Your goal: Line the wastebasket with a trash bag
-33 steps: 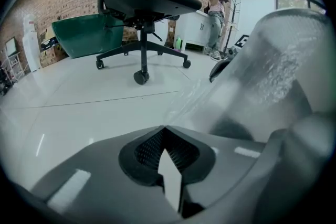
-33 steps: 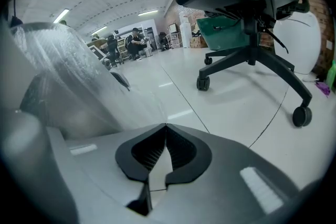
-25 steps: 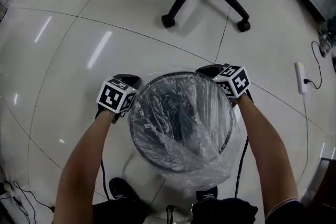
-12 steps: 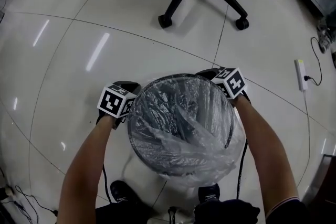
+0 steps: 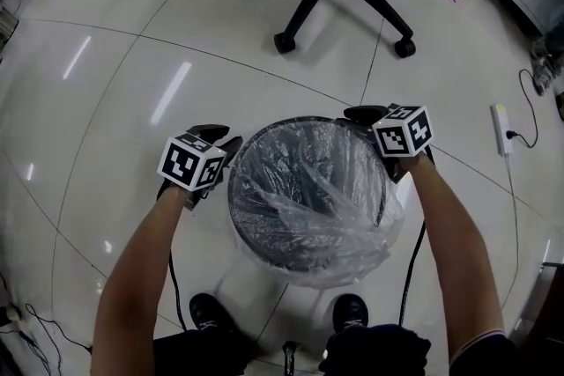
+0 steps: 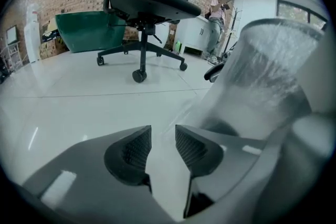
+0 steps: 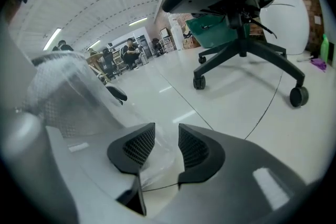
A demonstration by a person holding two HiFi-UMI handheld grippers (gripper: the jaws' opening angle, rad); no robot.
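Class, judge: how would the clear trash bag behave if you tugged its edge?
Probably floppy: the trash bag sags in wrinkled folds inside the wastebasket. Likely light and slippery: it is thin, glossy, see-through film.

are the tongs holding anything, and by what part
Nothing. The left tongs and right tongs have just opened, jaws apart beside the trash bag, pinching none of it.

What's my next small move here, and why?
Probably regrip the slack at the near rim and pull it down. The left gripper and right gripper have just been opening, left empty, film between the right's jaws; the trash bag bulges past the wastebasket there.
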